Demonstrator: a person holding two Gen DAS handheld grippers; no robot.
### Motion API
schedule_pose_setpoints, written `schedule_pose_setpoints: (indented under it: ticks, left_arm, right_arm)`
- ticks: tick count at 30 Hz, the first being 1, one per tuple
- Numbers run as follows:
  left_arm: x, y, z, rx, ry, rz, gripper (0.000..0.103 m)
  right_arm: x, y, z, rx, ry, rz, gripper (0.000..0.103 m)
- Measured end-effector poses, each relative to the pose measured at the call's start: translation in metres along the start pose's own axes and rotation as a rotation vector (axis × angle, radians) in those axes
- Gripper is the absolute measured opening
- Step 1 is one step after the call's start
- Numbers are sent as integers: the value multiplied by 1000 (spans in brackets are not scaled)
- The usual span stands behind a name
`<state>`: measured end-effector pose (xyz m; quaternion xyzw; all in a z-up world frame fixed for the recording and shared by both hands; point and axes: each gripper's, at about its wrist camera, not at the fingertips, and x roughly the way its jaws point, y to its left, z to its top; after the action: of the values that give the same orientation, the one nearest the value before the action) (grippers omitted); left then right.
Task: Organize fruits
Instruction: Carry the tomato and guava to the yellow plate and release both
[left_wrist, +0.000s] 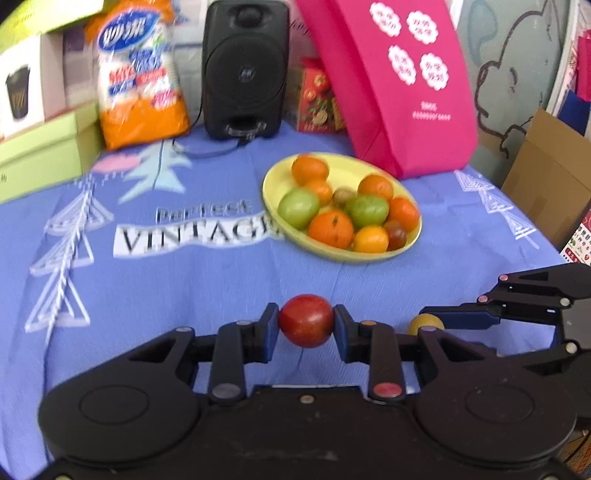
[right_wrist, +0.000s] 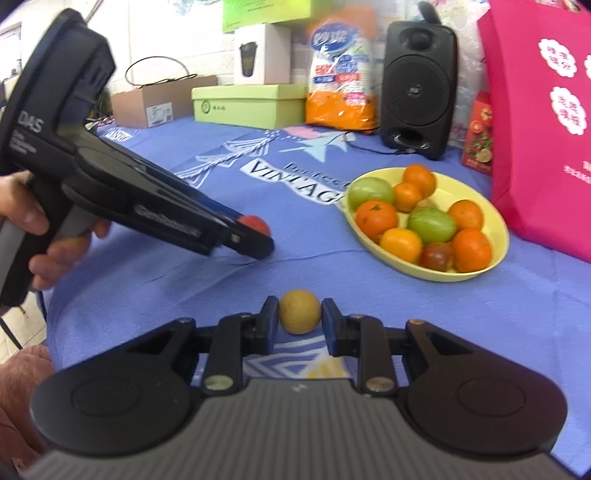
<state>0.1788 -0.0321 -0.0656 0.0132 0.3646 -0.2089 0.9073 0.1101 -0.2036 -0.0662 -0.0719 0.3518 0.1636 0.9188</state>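
My left gripper (left_wrist: 306, 320) is shut on a red tomato (left_wrist: 306, 320) just above the blue cloth; it also shows in the right wrist view (right_wrist: 255, 236) with the tomato (right_wrist: 255, 223) at its tip. My right gripper (right_wrist: 299, 318) has its jaws on either side of a small yellow-brown fruit (right_wrist: 299, 312) that rests on the cloth, with slight gaps showing. That fruit (left_wrist: 425, 323) and the right gripper's fingers (left_wrist: 458, 317) show at the right of the left wrist view. A yellow bowl (left_wrist: 275, 206) (right_wrist: 498, 236) holds several oranges, green fruits and a dark tomato.
At the back stand a black speaker (left_wrist: 245, 70), an orange-and-white snack bag (left_wrist: 138, 74), green boxes (left_wrist: 40, 155) and a pink bag (left_wrist: 402, 81) right behind the bowl. A speaker cable (left_wrist: 207, 147) lies on the blue tablecloth (left_wrist: 184, 295). Cardboard boxes (left_wrist: 546, 184) stand past the right edge.
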Motion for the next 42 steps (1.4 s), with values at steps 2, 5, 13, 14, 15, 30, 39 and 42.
schedule_pose_setpoints:
  ticks: [2,5,13,14,15,30,39,42]
  left_arm:
    - [-4,-3,11,27,-20,-1,30]
    - [-5,-8,30,63,-47,-5,30]
    - [26,-9,86,97,-66,-14,30]
    - [32,-8,93,99,-63,-10,30]
    - [42,-7,100,103,-56,-5,30]
    - [142,17,131,111,44,0,31]
    - [136,18,130,90,20,55,75]
    - [120,18,130,60,-9,84,92]
  right_arm:
    - [-4,-10,4,8,-13,-19,25]
    - [-9,-24,12,13,-36,-51,25]
    - [-6,-64,43,15,-100,-108,25]
    - [-3,-70,49,17,-106,-116,25]
    - [1,-76,55,18,-108,-121,25]
    - [84,-126,91,30,-65,-143,25]
    - [82,-122,90,26,-72,-155,33]
    - [68,-119,88,51,-97,-179,46]
